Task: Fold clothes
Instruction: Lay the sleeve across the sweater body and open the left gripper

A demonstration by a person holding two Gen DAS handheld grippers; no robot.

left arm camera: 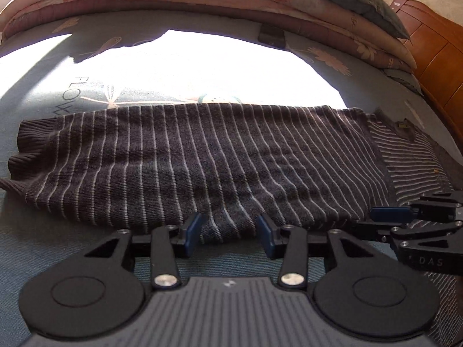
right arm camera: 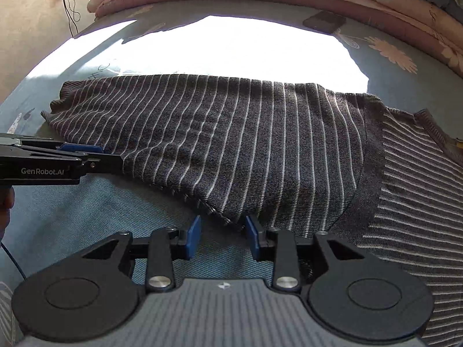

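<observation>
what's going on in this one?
A person is folding a dark striped sweater on a bed with handheld tongs in each hand. A sleeve is laid across the body. The left tongs and right tongs both sit at the near edge with jaws apart, knit between the pads but not pinched, so it looks let go. A dark phone-like object lies further back.

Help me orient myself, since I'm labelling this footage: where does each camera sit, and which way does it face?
Left wrist: sits on the left gripper, facing down along its open blue fingers at the near edge of the striped sweater on the bed; the right gripper enters from the right.
Right wrist: sits on the right gripper, facing down at the sweater's near edge; the left gripper enters from the left, a bit of hand behind it.
Shared: sweater, bed, sunlit patch, folded floral quilt, each other's gripper.
</observation>
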